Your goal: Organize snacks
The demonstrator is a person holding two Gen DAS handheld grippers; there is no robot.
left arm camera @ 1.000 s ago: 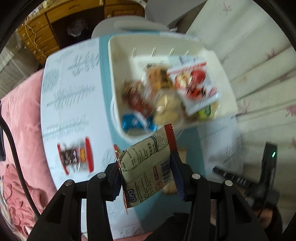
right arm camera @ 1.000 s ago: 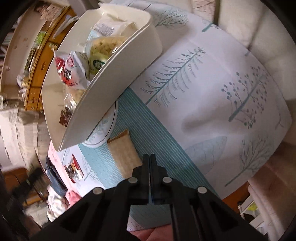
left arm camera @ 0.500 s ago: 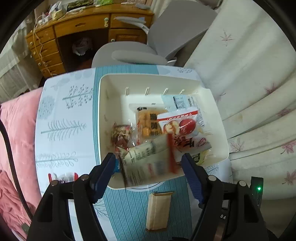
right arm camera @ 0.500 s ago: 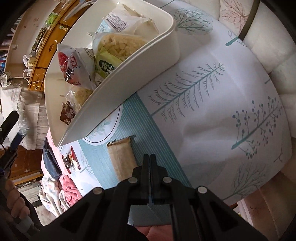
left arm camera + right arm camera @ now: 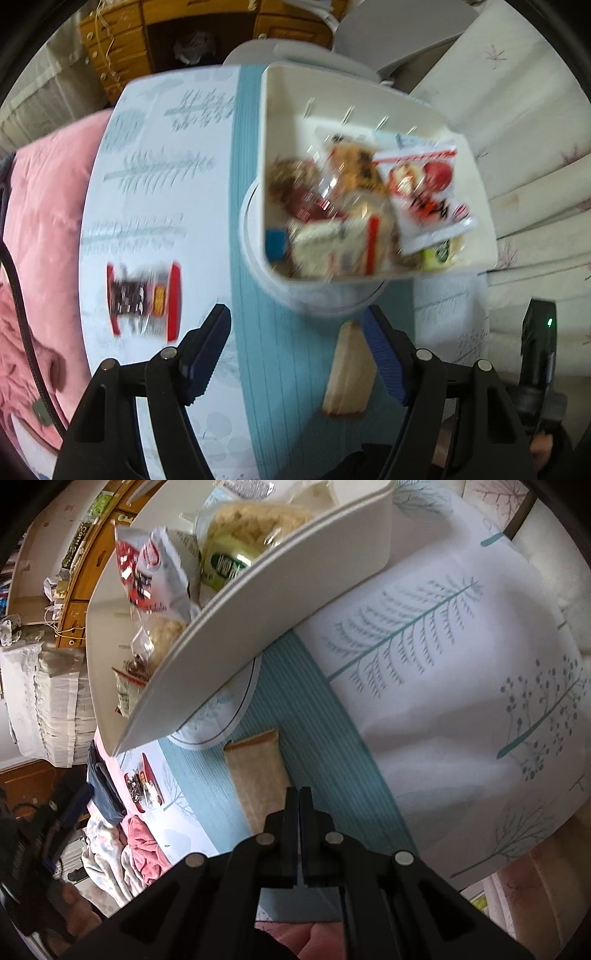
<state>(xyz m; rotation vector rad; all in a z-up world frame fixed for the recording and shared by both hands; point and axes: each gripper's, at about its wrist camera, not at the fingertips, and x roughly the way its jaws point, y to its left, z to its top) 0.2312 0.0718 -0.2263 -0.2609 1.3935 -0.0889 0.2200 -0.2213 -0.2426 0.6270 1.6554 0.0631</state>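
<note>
A white bin [image 5: 373, 280] [image 5: 258, 602] on the table holds several snack packets. The pale packet with a red edge [image 5: 340, 245] lies at the bin's near side. My left gripper [image 5: 297, 326] hangs open and empty over the teal stripe of the tablecloth, in front of the bin. A tan snack bar [image 5: 349, 373] [image 5: 256, 775] lies on the stripe, just inside the left gripper's right finger. A red-ended dark packet [image 5: 144, 299] [image 5: 142, 788] lies on the white cloth to the left. My right gripper [image 5: 298, 794] is shut and empty, its tips just over the tan bar's near end.
The bin rests on a round white plate [image 5: 321, 295] [image 5: 218, 720]. The tree-print tablecloth [image 5: 155, 177] covers a small table with pink bedding [image 5: 40, 221] to its left. A grey chair [image 5: 369, 40] and a wooden desk [image 5: 147, 33] stand beyond. The other hand-held gripper [image 5: 537, 354] shows at right.
The left gripper let go of the pale red-edged packet, which now lies in the bin. It then swung down and left toward the tablecloth. The right gripper stayed shut and sank nearer the tan bar.
</note>
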